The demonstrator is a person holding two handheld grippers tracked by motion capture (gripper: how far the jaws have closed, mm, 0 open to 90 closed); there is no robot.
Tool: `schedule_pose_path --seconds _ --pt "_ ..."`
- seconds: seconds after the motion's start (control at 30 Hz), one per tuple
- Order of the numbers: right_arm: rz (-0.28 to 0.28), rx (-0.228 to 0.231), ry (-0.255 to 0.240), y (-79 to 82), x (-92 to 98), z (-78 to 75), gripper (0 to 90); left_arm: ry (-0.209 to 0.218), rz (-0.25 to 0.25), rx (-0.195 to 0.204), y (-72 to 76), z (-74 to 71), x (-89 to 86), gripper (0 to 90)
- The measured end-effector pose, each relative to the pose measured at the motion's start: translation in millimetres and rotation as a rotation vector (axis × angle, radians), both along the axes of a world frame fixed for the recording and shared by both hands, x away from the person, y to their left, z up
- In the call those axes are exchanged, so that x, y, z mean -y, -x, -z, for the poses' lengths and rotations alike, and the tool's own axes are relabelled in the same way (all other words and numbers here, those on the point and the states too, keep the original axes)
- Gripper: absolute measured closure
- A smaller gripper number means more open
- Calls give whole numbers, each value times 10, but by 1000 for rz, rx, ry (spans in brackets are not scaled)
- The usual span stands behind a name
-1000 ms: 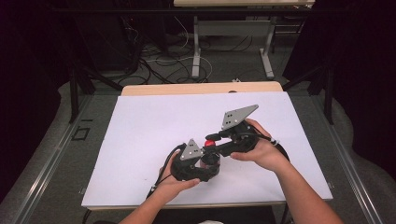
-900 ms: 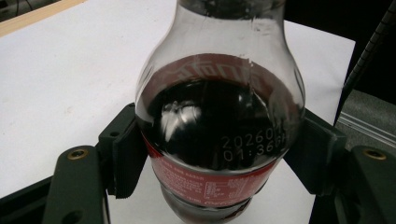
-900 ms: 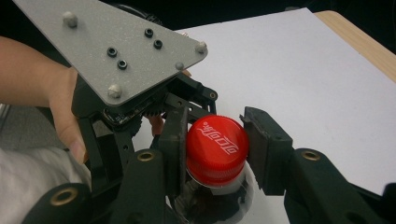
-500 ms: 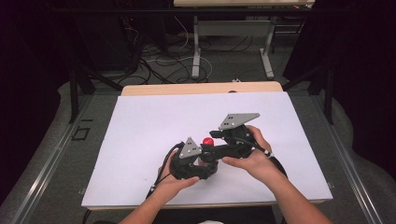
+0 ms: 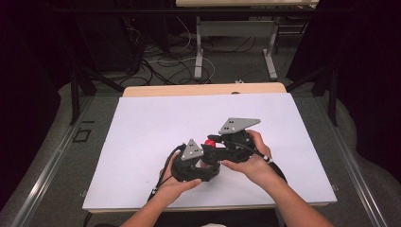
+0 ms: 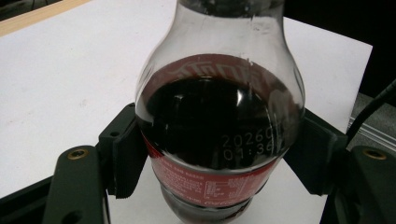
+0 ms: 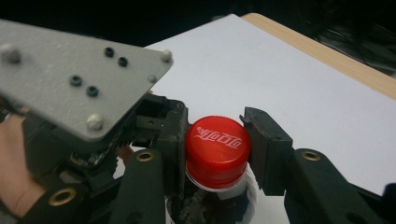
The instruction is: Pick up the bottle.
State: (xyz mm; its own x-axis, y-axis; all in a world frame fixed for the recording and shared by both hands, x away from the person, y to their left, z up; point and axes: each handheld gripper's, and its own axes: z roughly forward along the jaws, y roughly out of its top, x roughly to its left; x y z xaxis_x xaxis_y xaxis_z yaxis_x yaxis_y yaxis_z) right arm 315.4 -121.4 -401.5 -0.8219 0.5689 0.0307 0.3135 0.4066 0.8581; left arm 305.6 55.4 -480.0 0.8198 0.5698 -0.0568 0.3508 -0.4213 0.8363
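1. clamping the cola bottle (image 6: 219, 140) upright near the table's (image 5: 142, 118) front edge, left gripper (image 5: 191, 165) is closed on its body.
2. right gripper (image 7: 217, 149) has just been closing; jaws pinch the red cap (image 7: 217, 144).
3. mostly full, heavy, slick plastic; hold body, twist cap.

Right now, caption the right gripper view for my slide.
Right tool clamps the red cap of a cola bottle above the white table.
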Motion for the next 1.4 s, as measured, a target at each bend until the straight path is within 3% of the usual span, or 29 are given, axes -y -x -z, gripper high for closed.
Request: schedule_pose_path --seconds 0.2,0.3,0.4,0.43,0.5,0.73,0.77,0.9,0.97,1.07,1.13,1.2,1.4 --pt "-218 -8 11 -179 110 -9 611 2 15 -3 12 4 11 302" --pt "-272 -3 18 -219 127 -13 610 2 12 -9 17 6 21 302" --pt "-233 -13 5 -200 125 -8 594 3 14 -16 10 -1 12 302" --pt "-224 -9 3 -192 126 -10 546 -3 14 -19 4 -6 2 302" --pt "-167 -25 -25 -151 117 -12 496 0 -4 -7 -3 2 0 302" --pt "35 27 -27 15 43 -26 515 -1 -10 -4 -14 2 -13 302" --pt "45 46 -22 29 25 -27 515 -1 -10 -6 -12 2 -12 302" --pt "81 37 -39 40 -42 -11 532 6 -15 -9 -2 8 3 302" --pt "103 40 -23 38 -68 -3 545 5 -19 -7 -4 8 -1 302" --pt "97 28 -23 47 -86 -2 607 3 -17 -12 -6 4 -10 302" --pt "77 39 -30 34 -84 -3 610 5 -16 -10 -7 -4 -22 302" --pt "22 45 -22 0 -59 -11 613 6 -14 -12 -2 -5 -24 302" --pt "-202 3 -4 -189 50 -48 614 -7 13 -8 8 -9 -20 302"
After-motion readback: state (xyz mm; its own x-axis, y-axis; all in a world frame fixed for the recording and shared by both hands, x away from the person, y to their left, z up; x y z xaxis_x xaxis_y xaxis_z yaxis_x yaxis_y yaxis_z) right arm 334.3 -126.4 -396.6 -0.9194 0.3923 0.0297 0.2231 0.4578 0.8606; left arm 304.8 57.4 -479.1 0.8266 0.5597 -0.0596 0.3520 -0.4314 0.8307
